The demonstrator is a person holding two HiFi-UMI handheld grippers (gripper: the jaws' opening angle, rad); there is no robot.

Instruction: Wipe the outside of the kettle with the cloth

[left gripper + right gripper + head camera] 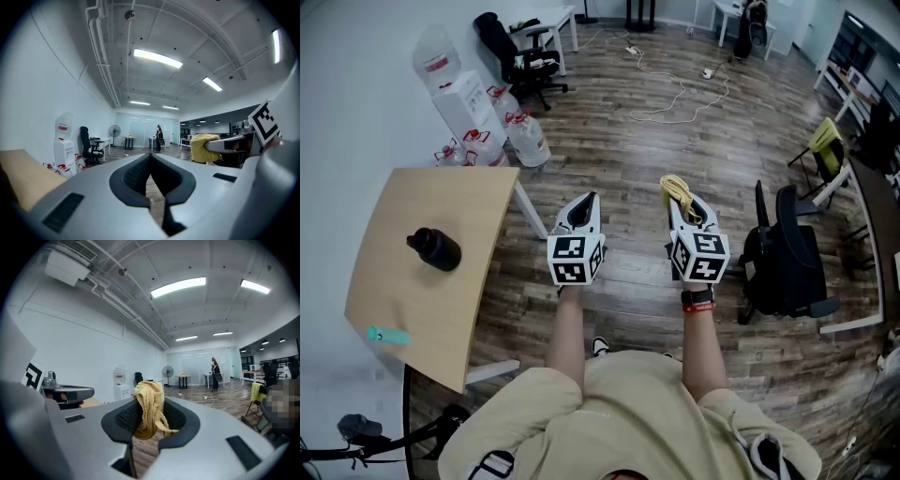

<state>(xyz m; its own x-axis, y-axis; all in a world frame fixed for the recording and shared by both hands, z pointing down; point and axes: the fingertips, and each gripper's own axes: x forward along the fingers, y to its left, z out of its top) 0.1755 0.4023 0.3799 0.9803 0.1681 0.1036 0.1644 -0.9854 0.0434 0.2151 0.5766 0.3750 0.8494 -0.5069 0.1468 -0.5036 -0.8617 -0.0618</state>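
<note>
A black kettle (434, 248) stands on the light wooden table (412, 319) at the left of the head view, well away from both grippers. My right gripper (682, 200) is shut on a yellow cloth (149, 409), which bunches up between its jaws and also shows as the yellow cloth (677, 189) above the floor. My left gripper (584, 203) is held beside it with its jaws shut and nothing between them; its tips meet at the left gripper (150, 155). Both grippers are held out over the wooden floor, right of the table.
A small teal object (386, 335) lies near the table's front edge. Water bottles and a dispenser (473, 117) stand behind the table. A black office chair (787, 258) is close on the right. Cables (680, 89) trail across the floor; a person (215, 373) stands far off.
</note>
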